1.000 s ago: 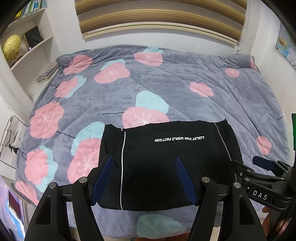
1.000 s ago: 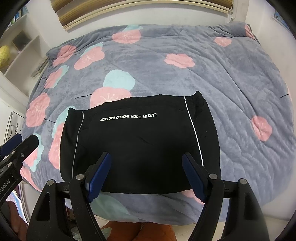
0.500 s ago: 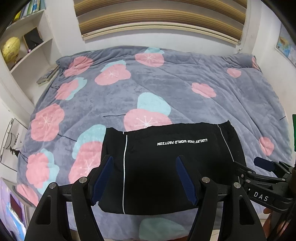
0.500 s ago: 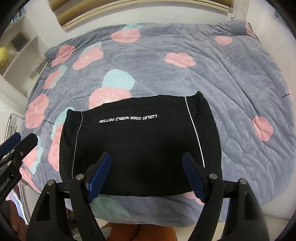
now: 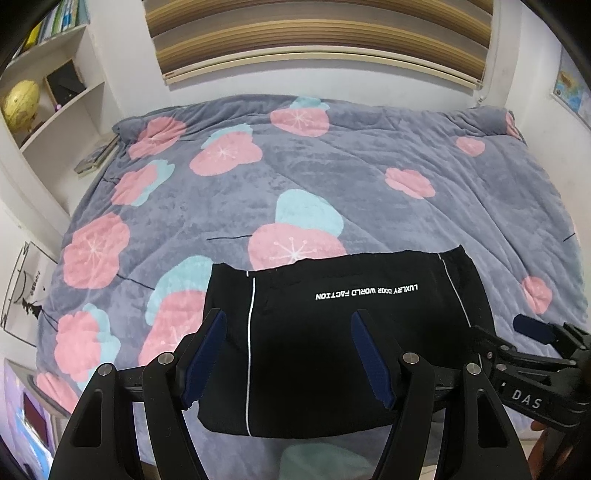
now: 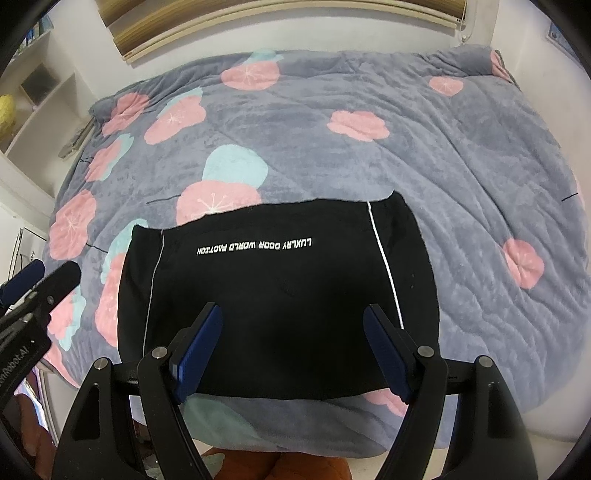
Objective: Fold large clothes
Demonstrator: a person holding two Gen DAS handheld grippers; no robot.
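A black garment (image 5: pixel 332 343) with white side stripes and white lettering lies folded into a flat rectangle near the front edge of the bed; it also shows in the right wrist view (image 6: pixel 280 306). My left gripper (image 5: pixel 290 321) is open and empty, held above the garment's left half. My right gripper (image 6: pixel 293 314) is open and empty, held above its near middle. The right gripper also shows at the right edge of the left wrist view (image 5: pixel 517 343). The left gripper shows at the left edge of the right wrist view (image 6: pixel 40 277).
The bed is covered by a grey blanket (image 5: pixel 332 177) with pink and teal flowers. White shelves (image 5: pixel 55 110) with a yellow globe (image 5: pixel 20 103) stand at the left. A wall with blinds (image 5: pixel 317 33) is behind the bed.
Both grippers have drawn back and up a little from the garment, which looks lower in the left view. Both stay open. The garment has not moved.
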